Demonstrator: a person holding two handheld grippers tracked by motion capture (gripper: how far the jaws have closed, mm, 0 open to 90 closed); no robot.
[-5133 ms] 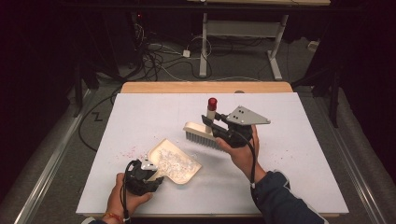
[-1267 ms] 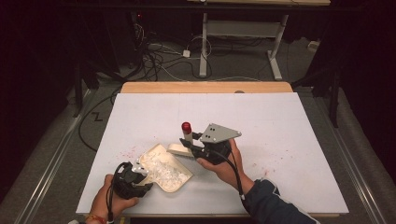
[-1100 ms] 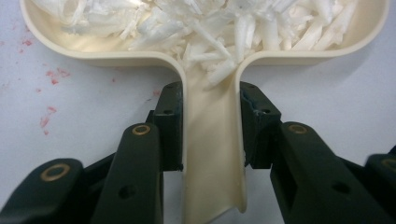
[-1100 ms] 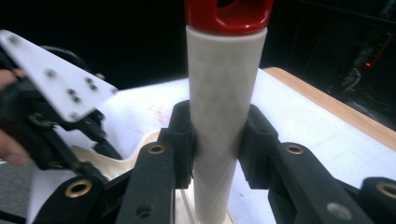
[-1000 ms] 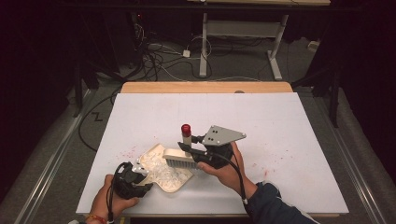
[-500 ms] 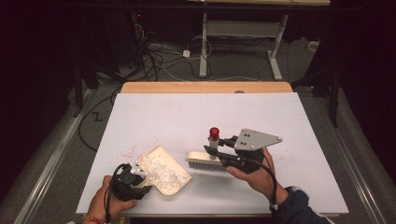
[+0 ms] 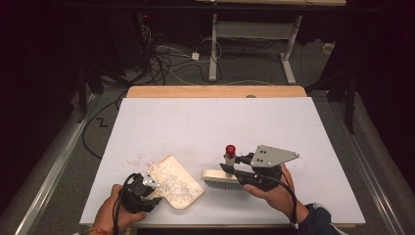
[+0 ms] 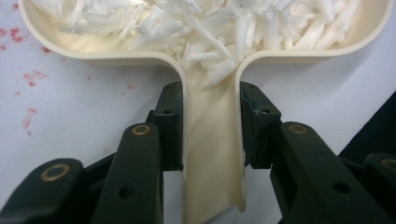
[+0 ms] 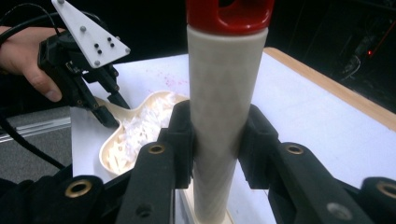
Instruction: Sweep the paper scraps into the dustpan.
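A cream dustpan [image 7: 177,184] heaped with white shreds [image 8: 210,28] lies flat on the white table near its front left. My left gripper [image 7: 147,192] is shut on the pan's handle [image 8: 212,154], one pad on each side. To the right, a cream hand brush [image 7: 221,178] stands with its bristles on the table and its red-capped handle [image 9: 226,84] pointing up. My right gripper [image 7: 234,170] is shut on that handle just below the cap. A small gap separates the brush head from the pan's mouth. The right gripper view also shows the left gripper [image 9: 109,112] on the dustpan [image 9: 135,130].
Red specks [image 7: 137,159] are scattered on the white table [image 7: 210,122] left of the pan. A wooden strip [image 7: 215,91] runs along the far edge. Cables [image 7: 166,63] and metal frame legs [image 7: 214,54] lie on the floor beyond.
My right gripper has carried the brush to the right, away from the dustpan's mouth and slightly nearer the front edge. The left gripper and the pan have stayed put.
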